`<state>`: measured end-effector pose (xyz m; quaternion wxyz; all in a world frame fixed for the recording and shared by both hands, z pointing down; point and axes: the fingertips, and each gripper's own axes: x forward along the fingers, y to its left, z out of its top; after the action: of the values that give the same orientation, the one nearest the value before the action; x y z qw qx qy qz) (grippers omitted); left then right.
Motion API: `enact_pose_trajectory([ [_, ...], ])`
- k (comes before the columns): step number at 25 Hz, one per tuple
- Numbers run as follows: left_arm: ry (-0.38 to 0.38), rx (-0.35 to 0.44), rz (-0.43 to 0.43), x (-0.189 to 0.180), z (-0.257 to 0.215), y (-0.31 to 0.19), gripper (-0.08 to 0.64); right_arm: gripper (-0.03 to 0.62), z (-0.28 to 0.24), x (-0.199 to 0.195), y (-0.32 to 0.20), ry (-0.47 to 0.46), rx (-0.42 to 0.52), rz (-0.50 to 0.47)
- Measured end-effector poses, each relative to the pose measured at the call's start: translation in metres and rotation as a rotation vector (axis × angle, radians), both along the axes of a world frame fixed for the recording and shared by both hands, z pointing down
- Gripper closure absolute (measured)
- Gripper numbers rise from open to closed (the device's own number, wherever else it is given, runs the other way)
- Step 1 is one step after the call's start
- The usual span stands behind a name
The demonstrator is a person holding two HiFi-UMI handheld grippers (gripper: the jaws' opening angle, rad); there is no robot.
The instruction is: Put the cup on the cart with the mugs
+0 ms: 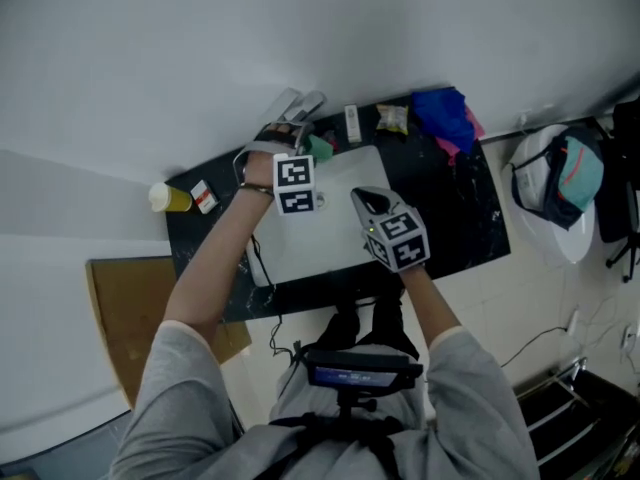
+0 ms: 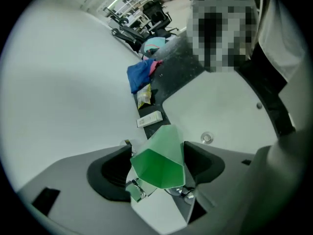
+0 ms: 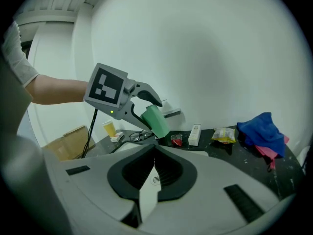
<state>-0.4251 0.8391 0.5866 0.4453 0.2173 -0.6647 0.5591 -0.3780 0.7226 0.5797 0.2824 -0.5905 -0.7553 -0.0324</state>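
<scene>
The cup [image 2: 161, 163] is green and faceted, and my left gripper [image 2: 159, 169] is shut on it, holding it in the air. In the head view the left gripper [image 1: 300, 108] reaches over the back of a black desk [image 1: 470, 218], with the cup [image 1: 320, 146] showing just beside its jaws. From the right gripper view the cup [image 3: 155, 120] hangs tilted under the left gripper [image 3: 146, 99]. My right gripper [image 1: 368, 200] hovers over a white mat [image 1: 320, 233] with its jaws shut and nothing in them [image 3: 154, 153]. No cart or mugs are in view.
Along the desk's back edge lie glasses [image 3: 139, 135], a small red item [image 3: 177, 140], a white box [image 3: 194, 133], a snack packet [image 3: 225, 134] and a blue cloth [image 3: 261, 129]. A yellow cup [image 1: 168, 198] stands at the left end. A cardboard box [image 1: 130, 308] and a bag [image 1: 560, 183] flank the desk.
</scene>
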Motion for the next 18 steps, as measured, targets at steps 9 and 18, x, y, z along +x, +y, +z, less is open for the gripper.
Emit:
enact_pose_trajectory([
  [9,-0.128,0.211,-0.048,0.041,-0.033,-0.042,0.218,0.597,-0.026,0.006,-0.04,-0.044,0.007,0.103],
  [18,-0.195,0.518,-0.094,0.076,-0.045,-0.084,0.218,0.597,-0.057,0.022,-0.086,-0.128,0.002,0.22],
])
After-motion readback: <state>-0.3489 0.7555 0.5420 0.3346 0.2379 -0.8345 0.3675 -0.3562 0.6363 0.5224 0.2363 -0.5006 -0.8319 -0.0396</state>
